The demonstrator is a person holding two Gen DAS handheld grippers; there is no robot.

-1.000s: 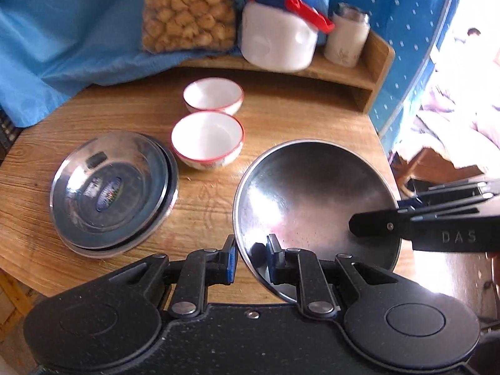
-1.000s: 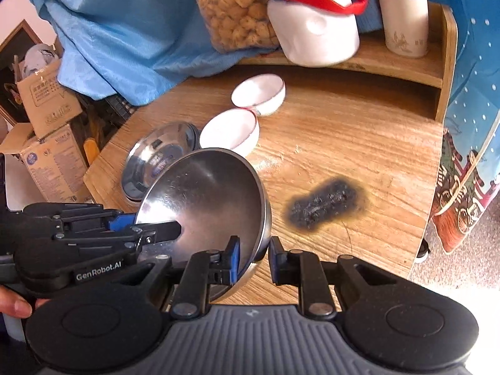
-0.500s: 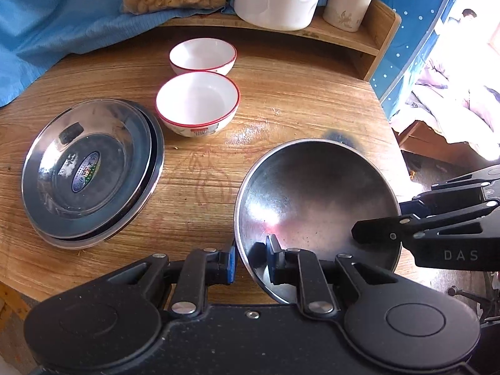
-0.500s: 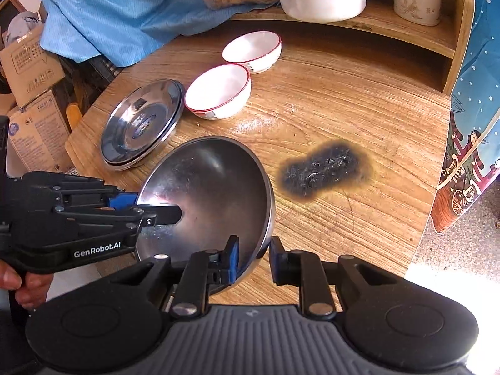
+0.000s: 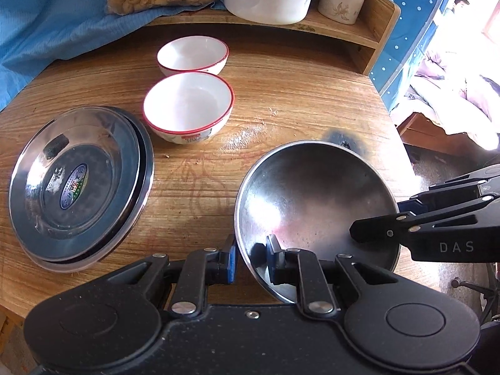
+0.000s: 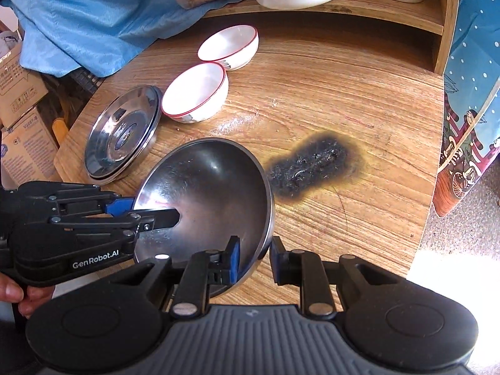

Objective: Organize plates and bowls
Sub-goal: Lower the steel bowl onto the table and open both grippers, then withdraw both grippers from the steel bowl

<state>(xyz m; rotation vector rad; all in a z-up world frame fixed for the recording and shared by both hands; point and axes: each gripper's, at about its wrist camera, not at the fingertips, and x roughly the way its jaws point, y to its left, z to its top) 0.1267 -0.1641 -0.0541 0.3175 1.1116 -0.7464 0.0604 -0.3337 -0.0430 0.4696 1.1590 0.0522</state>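
- wooden counter (image 5: 297, 100) had drawn nearer beneath the steel bowl (image 5: 315, 200), now low beside the burn mark (image 6: 315, 165).
- left gripper (image 5: 250, 257) and right gripper (image 6: 253, 257) each kept narrow jaws pinching its rim; set-down looked close.

White letters "DAS" stand on the black right gripper (image 5: 368, 234) body. White "GenRobot.AI" stands on the black left gripper (image 6: 175, 215) body. The brown cardboard box (image 6: 22, 115) bears print too small to read.
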